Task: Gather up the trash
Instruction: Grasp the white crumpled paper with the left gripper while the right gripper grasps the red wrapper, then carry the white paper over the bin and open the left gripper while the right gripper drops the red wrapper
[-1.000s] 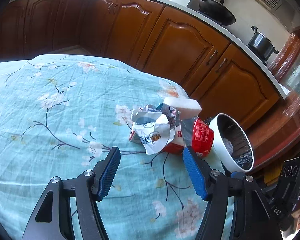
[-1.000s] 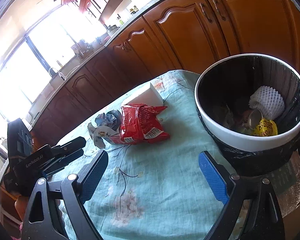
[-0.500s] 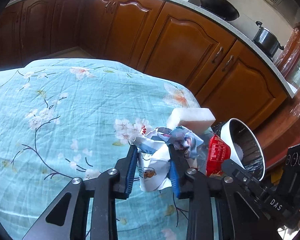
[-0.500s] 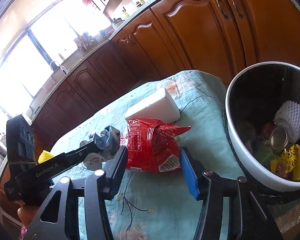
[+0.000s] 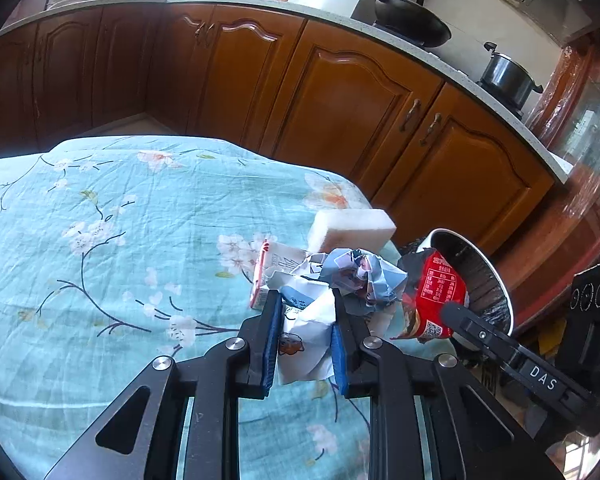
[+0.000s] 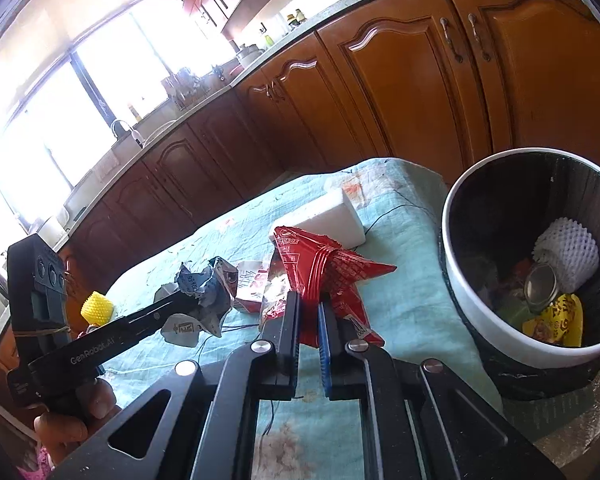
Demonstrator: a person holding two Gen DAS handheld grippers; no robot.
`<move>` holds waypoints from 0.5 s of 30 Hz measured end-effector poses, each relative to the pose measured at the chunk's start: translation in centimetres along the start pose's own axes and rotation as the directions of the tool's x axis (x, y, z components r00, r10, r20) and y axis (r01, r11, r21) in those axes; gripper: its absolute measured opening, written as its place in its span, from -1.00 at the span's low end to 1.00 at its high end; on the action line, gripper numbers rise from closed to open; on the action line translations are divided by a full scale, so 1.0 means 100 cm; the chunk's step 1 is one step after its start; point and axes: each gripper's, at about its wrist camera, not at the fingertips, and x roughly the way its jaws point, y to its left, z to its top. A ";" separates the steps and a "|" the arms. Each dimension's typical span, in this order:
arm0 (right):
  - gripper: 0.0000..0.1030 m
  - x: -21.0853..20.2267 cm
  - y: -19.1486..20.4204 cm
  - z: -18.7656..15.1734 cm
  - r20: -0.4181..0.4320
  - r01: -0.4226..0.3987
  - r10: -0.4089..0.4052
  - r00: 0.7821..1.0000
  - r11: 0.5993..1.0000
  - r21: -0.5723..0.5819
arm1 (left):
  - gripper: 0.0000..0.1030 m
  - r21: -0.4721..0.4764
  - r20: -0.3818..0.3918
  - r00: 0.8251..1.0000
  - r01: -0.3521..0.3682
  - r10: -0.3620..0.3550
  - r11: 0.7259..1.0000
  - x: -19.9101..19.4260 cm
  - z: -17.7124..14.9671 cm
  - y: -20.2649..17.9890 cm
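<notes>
At the tabletop (image 5: 60,280) edge: left gripper (image 5: 305,336) clamped on white crumpled wrapper (image 5: 306,332), right gripper (image 6: 309,332) clamped on red snack bag (image 6: 320,272), both pinched low for lifting toward trash bin (image 6: 480,320) at three o'clock. Foam block (image 6: 324,216) untouched at twelve.

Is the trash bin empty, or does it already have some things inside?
Not empty. The trash bin holds a white foam net, a metal can and a yellow wrapper.
</notes>
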 end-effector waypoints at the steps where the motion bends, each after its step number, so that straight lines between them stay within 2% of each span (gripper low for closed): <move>1: -0.84 -0.004 -0.002 0.000 0.007 0.004 -0.004 1.000 1.000 0.003 | -0.60 0.006 -0.001 1.000 0.005 -0.005 1.000 -0.001 -0.002 -0.004; 15: -0.84 -0.060 -0.040 -0.007 0.071 0.067 -0.071 0.995 0.996 0.061 | -0.60 0.087 -0.043 0.996 0.077 -0.074 0.993 0.001 -0.016 -0.057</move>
